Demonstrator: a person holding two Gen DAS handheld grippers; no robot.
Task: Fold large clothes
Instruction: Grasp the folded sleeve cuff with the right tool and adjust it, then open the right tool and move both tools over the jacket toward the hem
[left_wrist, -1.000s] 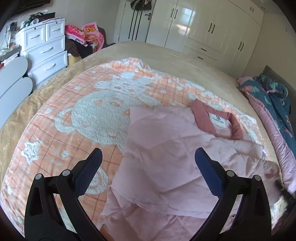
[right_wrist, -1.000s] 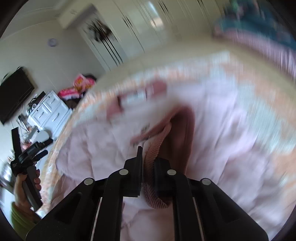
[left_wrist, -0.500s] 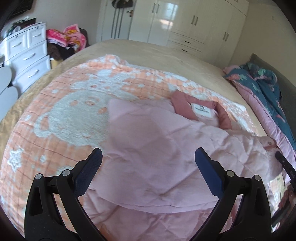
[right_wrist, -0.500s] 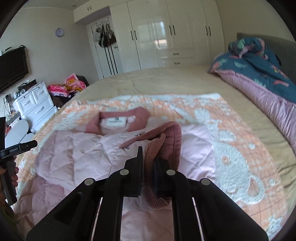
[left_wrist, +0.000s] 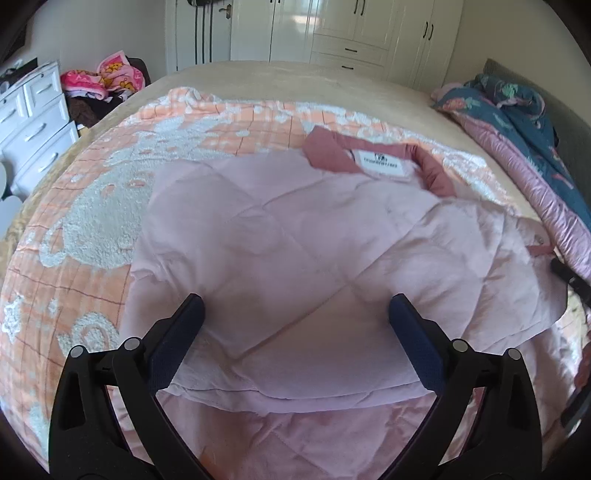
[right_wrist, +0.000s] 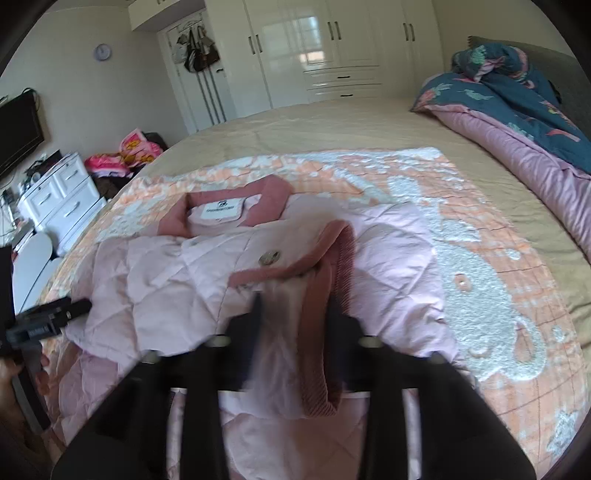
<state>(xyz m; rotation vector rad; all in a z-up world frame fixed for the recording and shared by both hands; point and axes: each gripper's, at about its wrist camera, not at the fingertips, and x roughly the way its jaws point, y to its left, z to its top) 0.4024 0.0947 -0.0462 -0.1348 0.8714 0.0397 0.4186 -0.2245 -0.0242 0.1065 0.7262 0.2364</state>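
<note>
So the pink quilted jacket (left_wrist: 295, 258) is lying on the orange bear blanket (left_wrist: 110, 192) on the bed (right_wrist: 332, 122), collar (right_wrist: 229, 214) up toward the wardrobe (right_wrist: 314, 48) end, and I'd say the fold is maybe halfway there. One side already looks folded in over the body, you can see the doubled edge running across the bottom of the left wrist view. The other sleeve, the one with the ribbed dusty-pink cuff (right_wrist: 325, 325), is laid across the chest just below the snap button (right_wrist: 269, 256). The right gripper (right_wrist: 293, 314) is blurry, but its fingers look parted with the cuff sitting loose between them, so my read is it's letting go rather than pinching. The left gripper (left_wrist: 295, 314) hangs over the jacket's lower half with fingers spread wide, holding nothing. What's left, as far as I can tell: smooth the sleeves, then fold the hem up toward the collar, probably in one or two passes.
</note>
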